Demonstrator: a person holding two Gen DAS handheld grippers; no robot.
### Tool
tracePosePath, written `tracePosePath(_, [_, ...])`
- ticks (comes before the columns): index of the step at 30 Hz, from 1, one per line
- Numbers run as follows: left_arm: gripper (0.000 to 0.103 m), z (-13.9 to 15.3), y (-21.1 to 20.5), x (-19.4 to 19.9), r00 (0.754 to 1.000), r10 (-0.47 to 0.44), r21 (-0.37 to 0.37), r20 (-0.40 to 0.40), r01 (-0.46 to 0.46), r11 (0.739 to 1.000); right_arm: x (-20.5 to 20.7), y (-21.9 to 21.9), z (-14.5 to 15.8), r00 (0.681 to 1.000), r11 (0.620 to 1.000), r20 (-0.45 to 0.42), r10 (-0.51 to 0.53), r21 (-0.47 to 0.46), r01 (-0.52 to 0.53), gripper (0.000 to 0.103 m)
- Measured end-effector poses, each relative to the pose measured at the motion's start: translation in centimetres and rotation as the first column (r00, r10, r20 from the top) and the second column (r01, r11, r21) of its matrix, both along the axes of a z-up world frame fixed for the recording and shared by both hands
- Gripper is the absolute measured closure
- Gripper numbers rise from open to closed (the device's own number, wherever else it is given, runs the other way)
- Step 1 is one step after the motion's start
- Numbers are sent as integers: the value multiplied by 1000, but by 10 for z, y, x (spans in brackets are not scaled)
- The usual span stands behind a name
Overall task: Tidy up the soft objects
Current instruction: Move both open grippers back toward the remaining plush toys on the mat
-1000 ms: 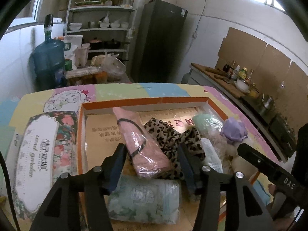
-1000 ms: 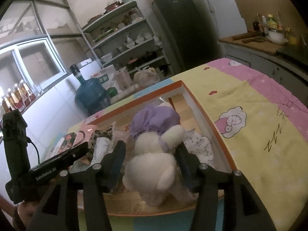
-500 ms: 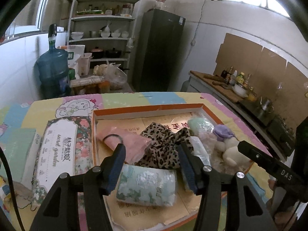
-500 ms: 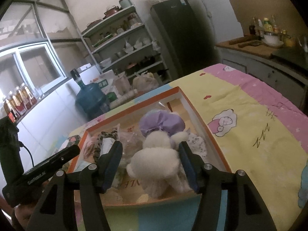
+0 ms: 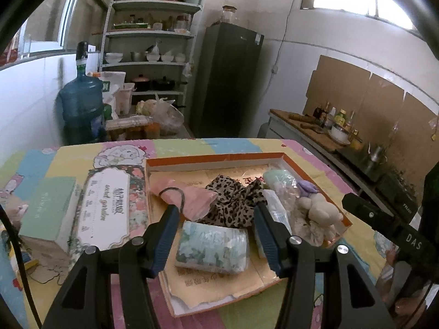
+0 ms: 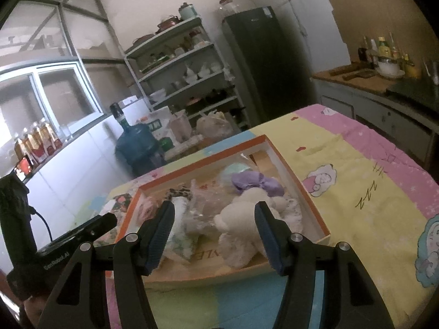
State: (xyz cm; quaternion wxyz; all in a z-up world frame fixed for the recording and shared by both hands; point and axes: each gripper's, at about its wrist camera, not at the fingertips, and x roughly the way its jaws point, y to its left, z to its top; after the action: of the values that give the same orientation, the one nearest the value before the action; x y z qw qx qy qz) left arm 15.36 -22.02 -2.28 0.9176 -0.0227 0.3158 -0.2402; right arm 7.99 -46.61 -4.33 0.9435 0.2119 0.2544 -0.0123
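Floral soft roll (image 5: 212,248) lying crosswise in tray (image 5: 219,159)

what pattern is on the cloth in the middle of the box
Leopard print, tan with dark spots; clearest in the left wrist view.

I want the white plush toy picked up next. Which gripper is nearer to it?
Right. The right gripper hangs open just in front of the white plush toy; the left gripper is over the floral pack, with the toy off to its right.

Both grippers pull up and back from the shallow orange-rimmed cardboard tray (image 5: 290,161); the left gripper (image 5: 216,235) leaves the pink plastic-wrapped bundle (image 5: 189,196), the right gripper (image 6: 214,233) widens, clearing the white plush toy (image 6: 241,230).
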Motion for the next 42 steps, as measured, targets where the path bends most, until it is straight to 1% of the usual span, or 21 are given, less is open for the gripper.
tracePosePath(12, [46,16,32,-26,999,29,-24,40,-28,999,-18,31,22,998,999,42,38,-30,-36,40])
tracePosePath(25, [46,27,74,-48,993,87,-47,82,-83,995,-26,71,36,994,994,61,90,-70,-86,40])
tracePosePath(34, [46,30,113,-64,980,157,-43,121,-153,987,-25,115,43,982,980,72,175,-105,-167,40])
tracePosePath(42, [46,21,164,-78,958,254,-32,131,-253,967,-21,159,37,963,964,79,256,-98,-248,40])
